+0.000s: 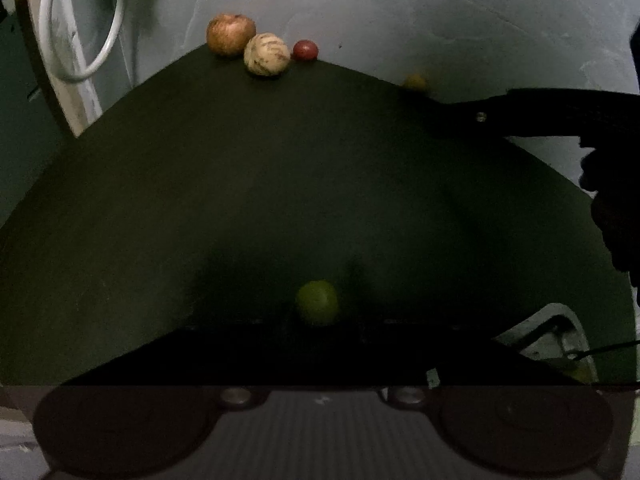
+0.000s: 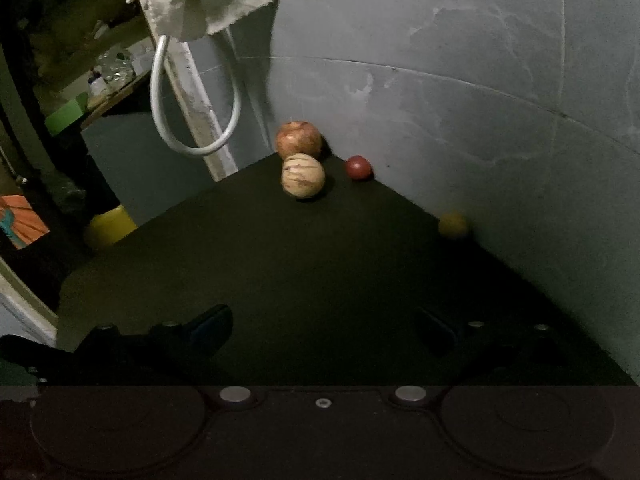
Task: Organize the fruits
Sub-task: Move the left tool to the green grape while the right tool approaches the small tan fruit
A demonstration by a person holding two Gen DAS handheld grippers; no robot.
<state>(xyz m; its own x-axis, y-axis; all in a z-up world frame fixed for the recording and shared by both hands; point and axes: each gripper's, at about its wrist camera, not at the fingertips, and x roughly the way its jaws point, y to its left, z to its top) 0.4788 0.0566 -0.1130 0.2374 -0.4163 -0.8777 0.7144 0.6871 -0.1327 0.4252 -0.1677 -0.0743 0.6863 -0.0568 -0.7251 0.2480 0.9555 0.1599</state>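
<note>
I see the dark tabletop (image 2: 320, 264) as my landmark. At its far corner sit a russet apple (image 2: 298, 139), a pale striped round fruit (image 2: 303, 175) touching it, and a small red fruit (image 2: 359, 167) beside; a yellowish fruit (image 2: 453, 224) lies along its wall edge. Left gripper (image 1: 318, 308) appears clamped on a small green fruit (image 1: 317, 302) at the near edge, its fingers lost in the dark. Right gripper (image 2: 324, 326) jaws apart, empty.

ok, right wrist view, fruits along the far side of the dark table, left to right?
Reddish-brown apple and pale striped fruit sit nearly one in front of the other at the far corner, so their order is unclear → small red fruit → yellowish fruit by the wall.
</note>
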